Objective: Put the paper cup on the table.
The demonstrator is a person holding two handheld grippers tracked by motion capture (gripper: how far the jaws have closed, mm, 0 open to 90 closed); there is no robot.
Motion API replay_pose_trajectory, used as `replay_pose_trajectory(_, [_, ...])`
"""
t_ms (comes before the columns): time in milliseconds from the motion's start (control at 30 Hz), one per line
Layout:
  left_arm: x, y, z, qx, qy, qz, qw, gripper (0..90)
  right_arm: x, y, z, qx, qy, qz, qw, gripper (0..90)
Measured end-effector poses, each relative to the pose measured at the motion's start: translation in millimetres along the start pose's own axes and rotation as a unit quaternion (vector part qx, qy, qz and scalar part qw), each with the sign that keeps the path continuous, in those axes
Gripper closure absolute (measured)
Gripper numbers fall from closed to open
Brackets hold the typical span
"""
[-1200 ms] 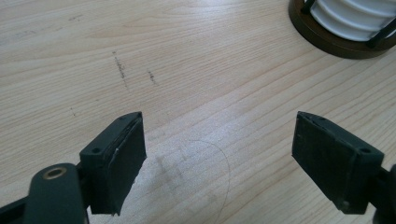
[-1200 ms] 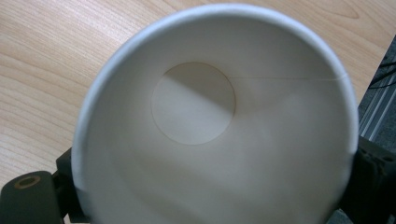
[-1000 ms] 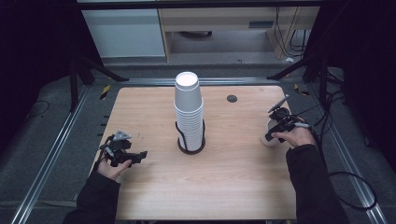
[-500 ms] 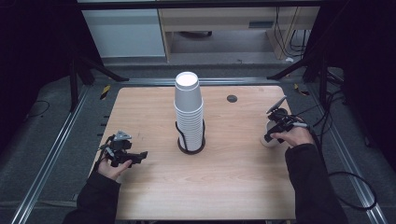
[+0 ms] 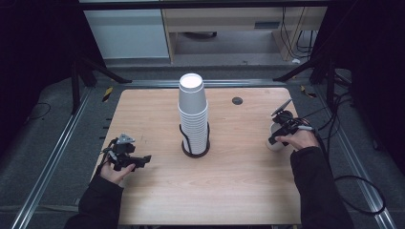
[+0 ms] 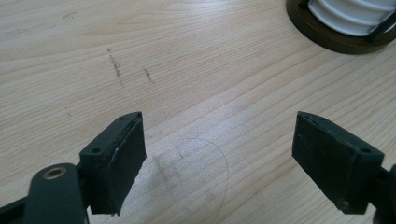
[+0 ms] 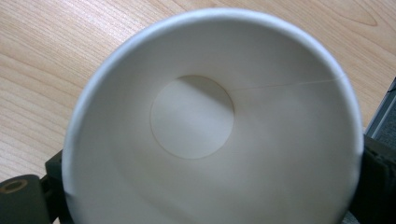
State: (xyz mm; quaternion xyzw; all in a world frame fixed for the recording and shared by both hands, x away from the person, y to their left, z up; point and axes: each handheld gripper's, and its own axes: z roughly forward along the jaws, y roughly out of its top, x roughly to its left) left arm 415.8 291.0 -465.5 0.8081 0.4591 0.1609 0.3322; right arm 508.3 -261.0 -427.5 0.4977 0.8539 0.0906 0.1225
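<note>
A white paper cup (image 7: 210, 121) sits between the jaws of the right gripper (image 5: 282, 134), near the right edge of the pale wooden table (image 5: 239, 191). The right gripper view looks straight down into the cup: smooth matte walls, a thin side seam, a round flat bottom, the rolled rim nearly as wide as the frame, with a black jaw pressed against its wall on each side. From the high view that cup is only a small white shape under the person's right hand (image 5: 300, 139), resting on the tabletop.

At the table's middle stands a tall stack of white paper cups (image 5: 193, 114), nested upside down inside a dark wire holder (image 5: 195, 145) with a round base. The left gripper view catches just the ribbed bottom rims and that base ring, plus fine wood grain and a few scuff marks.

The left gripper (image 5: 125, 157) rests low near the left edge, jaws spread wide over bare wood, holding nothing.
</note>
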Motion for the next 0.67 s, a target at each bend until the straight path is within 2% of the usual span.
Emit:
replay_pose_trajectory(300, [0.1,0.0,-0.3,-0.001,-0.001,0.001,1.0,16.5,-0.5,-0.1,-3.5,-0.018,0.003,0.012,0.9998,0.5])
replay_pose_trajectory(400, [-0.2,0.1,-0.5,-0.002,-0.001,0.002,1.0,16.5,-1.9,-0.3,-9.5,-0.031,0.0,0.019,0.9993,0.4])
replay_pose_trajectory(500, [0.1,0.2,-0.7,-0.003,-0.001,0.001,1.0,16.5,-2.6,-0.9,-17.7,-0.047,-0.004,0.016,0.9987,0.4])
replay_pose_trajectory(667, [-0.1,0.3,-1.2,-0.003,-0.001,0.0,1.0,16.4,-2.5,-3.5,-34.1,-0.085,-0.008,0.026,0.996,0.4])
